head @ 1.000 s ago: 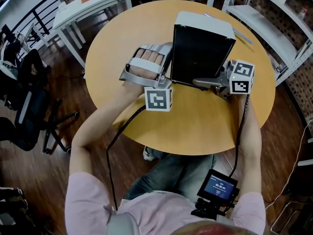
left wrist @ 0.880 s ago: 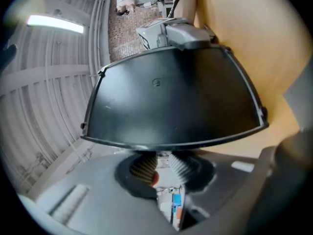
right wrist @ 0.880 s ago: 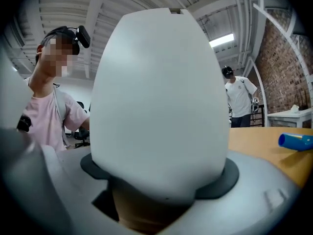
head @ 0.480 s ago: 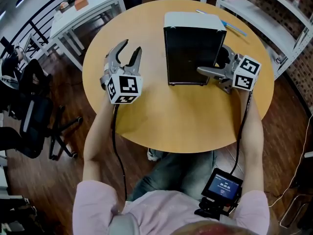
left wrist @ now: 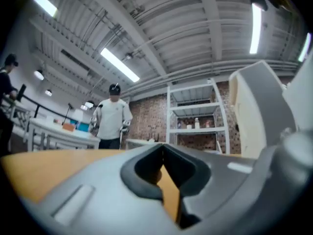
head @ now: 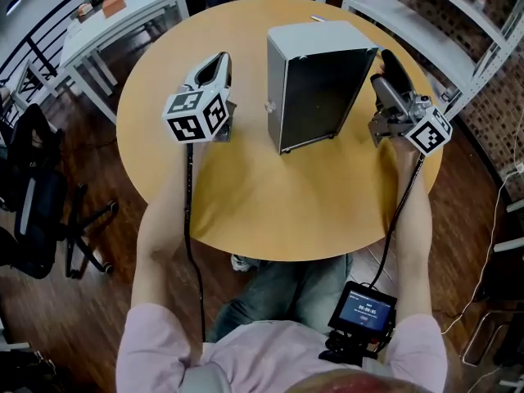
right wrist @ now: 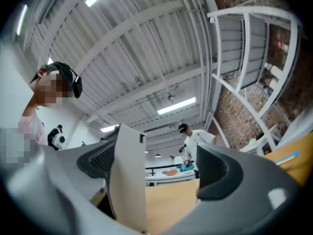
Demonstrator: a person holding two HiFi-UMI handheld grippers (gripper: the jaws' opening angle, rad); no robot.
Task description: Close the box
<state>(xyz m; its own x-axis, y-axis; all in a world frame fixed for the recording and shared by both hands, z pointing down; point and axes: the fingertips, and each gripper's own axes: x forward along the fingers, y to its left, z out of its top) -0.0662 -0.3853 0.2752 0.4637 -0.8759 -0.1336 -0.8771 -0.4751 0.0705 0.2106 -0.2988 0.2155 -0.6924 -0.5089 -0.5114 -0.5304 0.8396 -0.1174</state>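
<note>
A grey box (head: pixel 315 76) with a dark face toward me stands upright on the round wooden table (head: pixel 270 211). My left gripper (head: pixel 218 62) hovers left of the box and apart from it, jaws shut on nothing. In the left gripper view the shut pads (left wrist: pixel 146 180) meet over the tabletop and the box (left wrist: pixel 257 111) rises at the right. My right gripper (head: pixel 379 70) is at the box's right side, tilted upward. Its jaws have just been opening and stand wide. In the right gripper view an edge of the box (right wrist: pixel 128 180) stands between them near the left pad, unpressed.
White tables (head: pixel 115 15) stand beyond the round table at upper left, metal shelving (head: pixel 458 23) at the right, an office chair (head: pixel 33 211) on the floor at left. A small screen (head: pixel 364 311) hangs at my lap. A person (left wrist: pixel 112 119) stands far behind.
The left gripper came off the box's left side, swung left, and went from open to shut. The right gripper rose and tipped upward beside the box, its jaws spreading wider.
</note>
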